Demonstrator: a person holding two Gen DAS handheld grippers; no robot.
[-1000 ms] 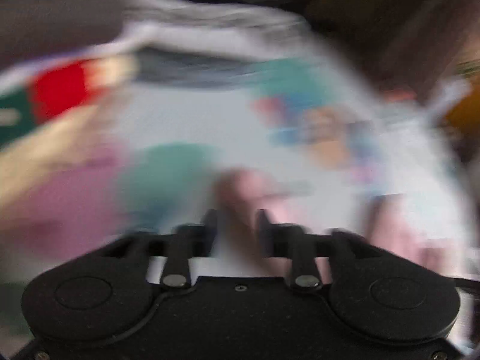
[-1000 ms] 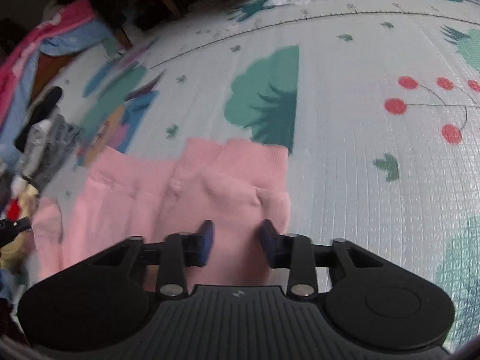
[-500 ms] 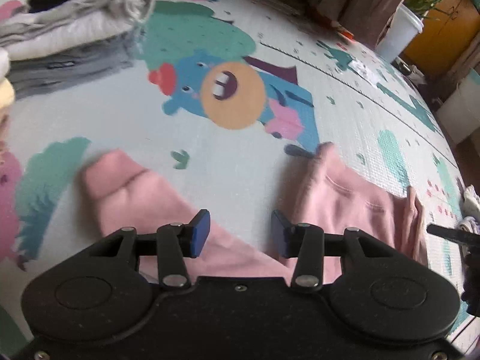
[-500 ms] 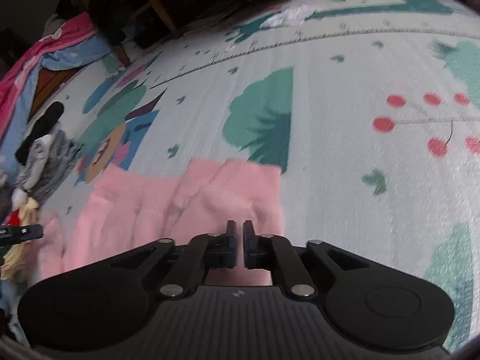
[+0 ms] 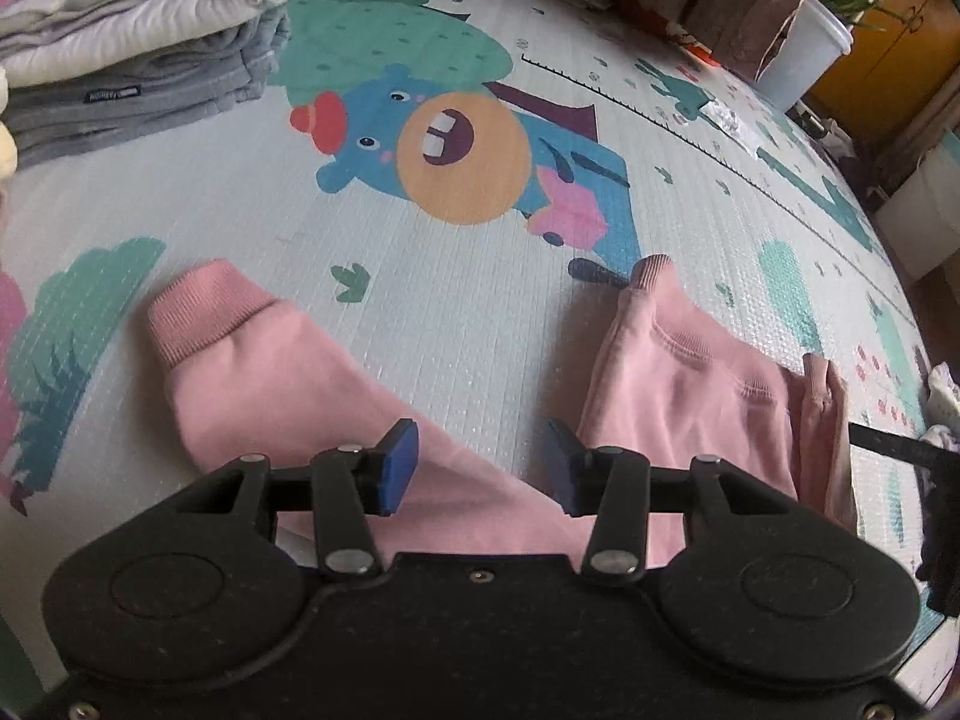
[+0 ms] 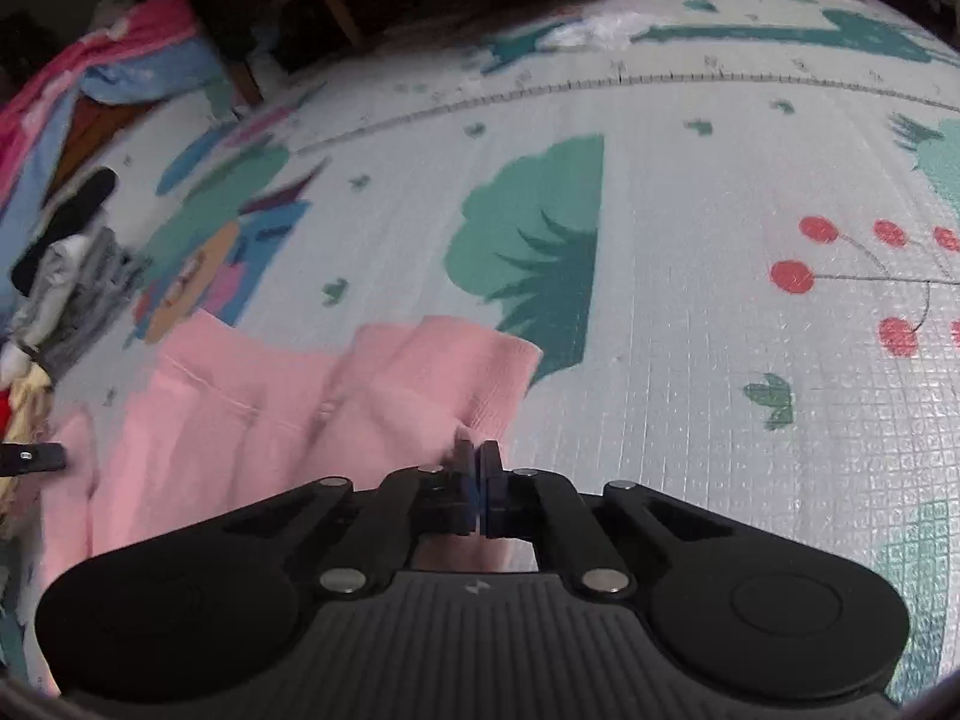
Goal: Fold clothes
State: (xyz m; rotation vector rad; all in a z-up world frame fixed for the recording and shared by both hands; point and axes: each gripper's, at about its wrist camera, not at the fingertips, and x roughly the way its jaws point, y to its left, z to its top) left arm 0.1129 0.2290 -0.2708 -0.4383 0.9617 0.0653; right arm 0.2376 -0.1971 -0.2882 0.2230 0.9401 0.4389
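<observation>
On the play mat point(image 5: 252, 192), printed with a cartoon animal, trees and cherries, a pink sweatshirt point(image 5: 690, 384) is lying flat, its body to the right in the left wrist view and one sleeve point(image 5: 258, 372) stretching out to the left, ribbed cuff resting near a green tree print. The left gripper point(image 5: 480, 465) is hovering low over the garment with its jaws standing apart; they have just been opening, and although the sleeve's upper part is lying beneath the gap, the blue pads point(image 5: 399, 465) are not pressing on any cloth. In the right wrist view, the right gripper point(image 6: 478, 480) is sitting at the near edge of the sweatshirt's ribbed hem, its jaws drawn tight together after just closing; a small pinch of pink fabric seems to be caught at the fingertips, though blur is making that hard to confirm. A stack of folded clothes point(image 5: 138, 48), white and grey, is sitting at the mat's far left corner, well apart from the sweatshirt. A white plant pot point(image 5: 804, 48) is standing beyond the mat's far edge.
</observation>
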